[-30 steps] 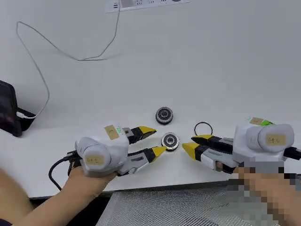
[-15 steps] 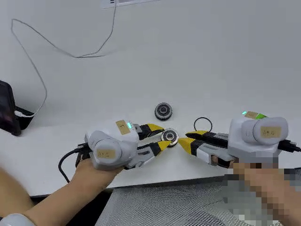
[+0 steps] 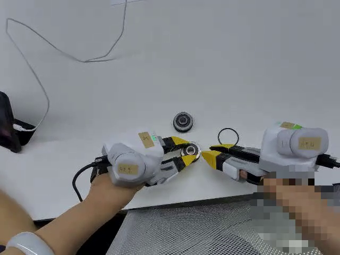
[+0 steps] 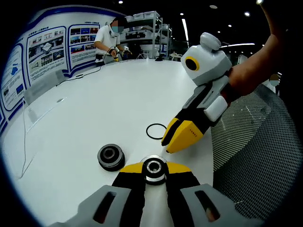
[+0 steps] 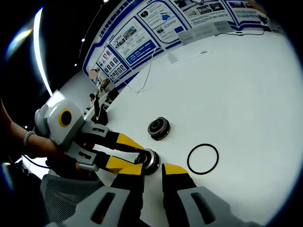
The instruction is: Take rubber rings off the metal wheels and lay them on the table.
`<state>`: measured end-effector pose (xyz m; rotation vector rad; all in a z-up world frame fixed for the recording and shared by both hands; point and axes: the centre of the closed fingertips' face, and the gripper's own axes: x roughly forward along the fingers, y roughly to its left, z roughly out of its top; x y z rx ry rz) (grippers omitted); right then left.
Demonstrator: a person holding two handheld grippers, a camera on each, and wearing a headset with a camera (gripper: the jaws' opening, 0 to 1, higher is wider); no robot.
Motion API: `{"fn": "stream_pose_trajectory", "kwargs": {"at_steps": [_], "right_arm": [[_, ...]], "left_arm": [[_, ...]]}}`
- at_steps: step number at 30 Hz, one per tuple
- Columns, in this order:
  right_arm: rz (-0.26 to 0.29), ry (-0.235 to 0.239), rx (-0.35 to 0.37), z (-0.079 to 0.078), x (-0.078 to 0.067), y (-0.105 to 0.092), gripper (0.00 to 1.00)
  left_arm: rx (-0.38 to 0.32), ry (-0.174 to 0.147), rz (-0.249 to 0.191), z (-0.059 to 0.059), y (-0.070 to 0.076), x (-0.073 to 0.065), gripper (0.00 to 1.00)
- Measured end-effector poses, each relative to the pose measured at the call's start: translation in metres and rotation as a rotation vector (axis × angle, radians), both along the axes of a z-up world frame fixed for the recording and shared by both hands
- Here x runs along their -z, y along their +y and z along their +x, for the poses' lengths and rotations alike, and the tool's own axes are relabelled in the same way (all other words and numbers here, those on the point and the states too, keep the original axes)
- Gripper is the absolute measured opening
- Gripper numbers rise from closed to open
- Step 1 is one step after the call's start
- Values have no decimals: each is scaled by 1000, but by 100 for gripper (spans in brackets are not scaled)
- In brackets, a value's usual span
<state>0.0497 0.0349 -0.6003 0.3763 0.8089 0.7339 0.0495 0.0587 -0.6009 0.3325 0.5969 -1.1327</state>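
Note:
A small metal wheel (image 3: 190, 151) sits between the yellow tips of my left gripper (image 3: 184, 151), which is shut on it just above the white table (image 3: 159, 74). In the left gripper view the same wheel (image 4: 155, 169) shows a silvery rim. My right gripper (image 3: 214, 153) points at it from the right, slightly open and holding nothing, its tips a short way from the wheel (image 5: 150, 160). A second wheel (image 3: 183, 121) with a black rubber ring around it stands farther back. One loose rubber ring (image 3: 228, 136) lies flat on the table by the right gripper.
A grey cable (image 3: 64, 53) loops across the far left of the table down to a dark device (image 3: 8, 125) at the left edge. Below the table's front edge is a grey mesh surface (image 3: 186, 234).
My left gripper has moved right and shut on the nearer wheel. The right gripper has come a little left toward it. The head camera has tipped down slightly.

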Motion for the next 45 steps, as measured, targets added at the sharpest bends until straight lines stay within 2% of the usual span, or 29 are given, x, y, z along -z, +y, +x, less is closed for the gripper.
{"fn": "stream_pose_trajectory", "kwargs": {"at_steps": [13,17,23,31,38,45], "right_arm": [[51,40,27,2,2,5,15],[70,67,35,2,6,9,15],[98,96,54,4,8,12,16],[154,160,91,4,13,14,18],[242,241,139,3,14,17,21],[250,237,130,1,8,18,18]], "left_arm": [[23,-17,13,2,0,2,14],[29,-28,15,2,0,3,14],[25,-28,9,2,0,3,14],[18,-29,6,1,0,3,14],[17,-29,2,1,1,4,14],[13,-28,-1,1,1,3,14]]}}
